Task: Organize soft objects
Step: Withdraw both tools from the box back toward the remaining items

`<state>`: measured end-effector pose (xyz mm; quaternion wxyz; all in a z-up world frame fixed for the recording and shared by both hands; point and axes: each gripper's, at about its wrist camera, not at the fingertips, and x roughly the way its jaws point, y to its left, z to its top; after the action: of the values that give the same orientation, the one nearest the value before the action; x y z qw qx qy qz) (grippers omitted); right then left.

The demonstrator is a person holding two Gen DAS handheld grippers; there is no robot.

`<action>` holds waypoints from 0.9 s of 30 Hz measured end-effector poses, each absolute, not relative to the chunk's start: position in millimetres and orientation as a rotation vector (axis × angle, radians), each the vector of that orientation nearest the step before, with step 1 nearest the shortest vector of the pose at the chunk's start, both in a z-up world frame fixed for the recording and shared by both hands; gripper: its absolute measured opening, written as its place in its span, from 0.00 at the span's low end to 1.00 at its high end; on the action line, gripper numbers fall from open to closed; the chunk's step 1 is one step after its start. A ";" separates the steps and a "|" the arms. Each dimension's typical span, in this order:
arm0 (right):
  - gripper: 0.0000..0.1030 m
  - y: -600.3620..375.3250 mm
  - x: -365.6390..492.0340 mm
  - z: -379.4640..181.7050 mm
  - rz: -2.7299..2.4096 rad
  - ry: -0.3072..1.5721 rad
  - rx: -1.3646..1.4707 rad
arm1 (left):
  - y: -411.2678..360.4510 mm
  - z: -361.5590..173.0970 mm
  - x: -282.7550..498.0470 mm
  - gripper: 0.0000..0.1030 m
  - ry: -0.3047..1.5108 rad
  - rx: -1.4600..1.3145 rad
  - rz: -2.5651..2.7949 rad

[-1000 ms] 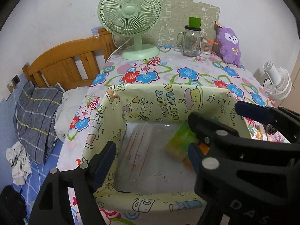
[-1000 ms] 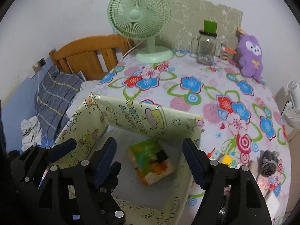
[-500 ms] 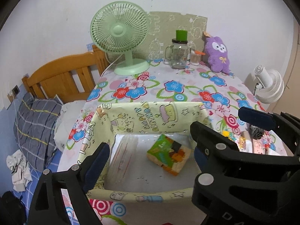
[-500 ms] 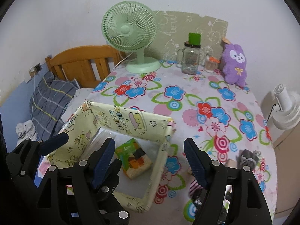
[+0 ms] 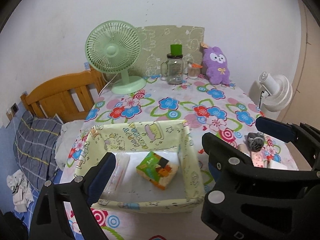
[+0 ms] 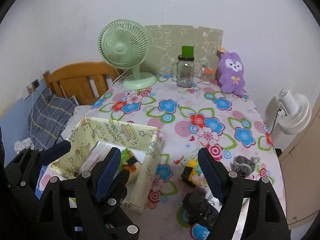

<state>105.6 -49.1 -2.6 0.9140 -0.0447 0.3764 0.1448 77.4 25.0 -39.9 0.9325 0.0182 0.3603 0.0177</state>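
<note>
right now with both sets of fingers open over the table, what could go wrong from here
The remaining soft items lie piled close together by the right gripper, so a grab may catch two or knock one off the near edge. The fabric bin has floppy walls; the left gripper could fold one in.

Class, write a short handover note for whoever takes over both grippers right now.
Left gripper: open, empty, jaws just widened.
Right gripper: open, empty, also just widened.
Done: the green-and-orange soft packet lies in the pale yellow cartoon-print fabric box, beside a clear plastic pouch.
Left: the yellow soft toy, the grey fabric bundle and the black soft item lie on the floral tablecloth, right of the box.
</note>
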 end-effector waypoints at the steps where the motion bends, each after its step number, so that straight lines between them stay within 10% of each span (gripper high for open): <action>1: 0.82 -52.3 103.7 -0.8 0.294 0.770 -0.089 | 21.7 -38.6 76.2 0.93 0.732 0.039 0.032; 27: 0.88 -135.5 67.6 10.5 0.169 0.695 -0.050 | -54.3 -32.3 55.0 1.00 0.681 0.078 -0.084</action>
<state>67.6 -135.5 10.5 0.9364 -0.0245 0.3401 0.0828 55.0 -54.3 -32.3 0.9410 0.0380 0.3336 -0.0412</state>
